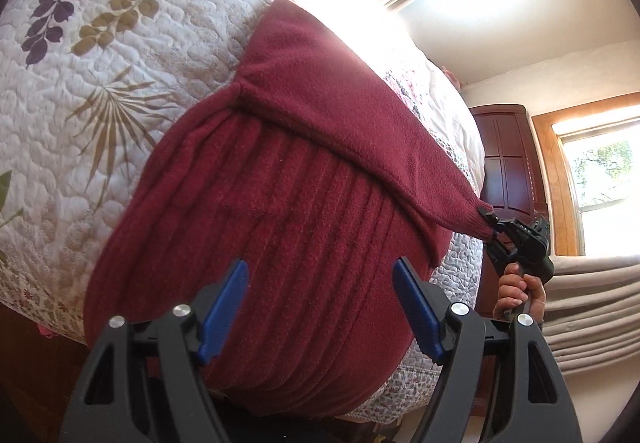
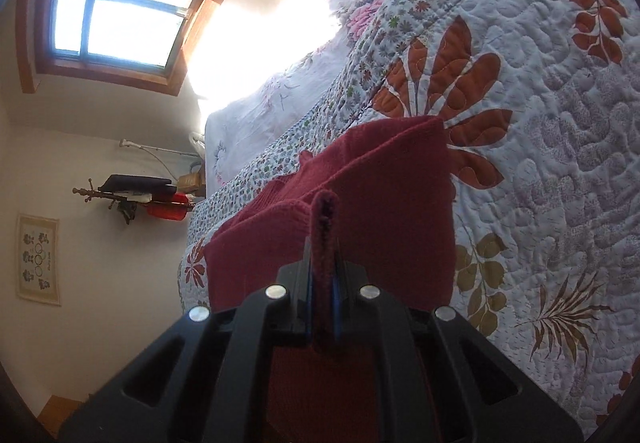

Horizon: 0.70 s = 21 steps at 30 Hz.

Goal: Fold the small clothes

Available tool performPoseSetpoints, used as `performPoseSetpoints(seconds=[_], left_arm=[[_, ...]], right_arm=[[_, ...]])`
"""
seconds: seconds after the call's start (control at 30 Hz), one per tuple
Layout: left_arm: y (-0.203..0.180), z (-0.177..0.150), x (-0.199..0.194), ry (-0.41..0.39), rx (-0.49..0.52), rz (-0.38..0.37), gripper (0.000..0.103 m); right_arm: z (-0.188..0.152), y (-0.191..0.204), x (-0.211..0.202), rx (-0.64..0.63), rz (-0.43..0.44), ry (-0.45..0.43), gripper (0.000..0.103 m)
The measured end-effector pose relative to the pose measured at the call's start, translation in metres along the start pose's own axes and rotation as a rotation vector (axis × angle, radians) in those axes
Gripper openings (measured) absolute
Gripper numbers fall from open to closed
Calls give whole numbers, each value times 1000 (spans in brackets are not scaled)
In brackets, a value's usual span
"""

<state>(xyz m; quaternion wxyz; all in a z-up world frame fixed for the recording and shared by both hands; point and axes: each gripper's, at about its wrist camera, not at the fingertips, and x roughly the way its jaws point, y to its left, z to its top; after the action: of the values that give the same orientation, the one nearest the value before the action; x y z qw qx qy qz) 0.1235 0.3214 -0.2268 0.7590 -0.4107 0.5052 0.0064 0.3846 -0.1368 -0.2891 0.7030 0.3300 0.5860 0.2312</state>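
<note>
Left gripper (image 1: 320,307) hangs open over the maroon sweater (image 1: 280,203) while, at three o'clock, the right gripper (image 1: 494,231) pinches its sleeve cuff (image 1: 478,221), probably ready to fold inward across the body.

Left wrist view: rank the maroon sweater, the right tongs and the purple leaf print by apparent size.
1. Maroon sweater, by far the largest.
2 and 3. Right tongs and purple leaf print look similar; the tongs sit further off, so I won't rank them.

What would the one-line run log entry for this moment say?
phase: folding | right tool: shut on sleeve cuff | left tool: open over maroon sweater | surface: quilt
</note>
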Motion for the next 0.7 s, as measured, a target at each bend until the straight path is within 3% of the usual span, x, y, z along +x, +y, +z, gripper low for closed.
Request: performPoseSetpoints(seconds=[0.23, 0.33, 0.4, 0.5, 0.63, 0.7], left_arm=[[-8, 4, 5, 11, 13, 9, 75], [-12, 13, 7, 9, 27, 3, 75], [-18, 27, 8, -7, 46, -14, 75], [-29, 60, 12, -44, 74, -53, 75], [-30, 106, 40, -21, 23, -175, 75], [-24, 122, 63, 7, 1, -181, 75]], right_arm=[[-3, -31, 25, 51, -35, 31, 6], [-4, -38, 23, 48, -87, 12, 15], [-6, -36, 5, 30, -129, -54, 18], [-16, -21, -16, -1, -92, -116, 18], [-33, -1, 4, -84, -51, -44, 18], [-36, -5, 22, -78, -67, -5, 18]])
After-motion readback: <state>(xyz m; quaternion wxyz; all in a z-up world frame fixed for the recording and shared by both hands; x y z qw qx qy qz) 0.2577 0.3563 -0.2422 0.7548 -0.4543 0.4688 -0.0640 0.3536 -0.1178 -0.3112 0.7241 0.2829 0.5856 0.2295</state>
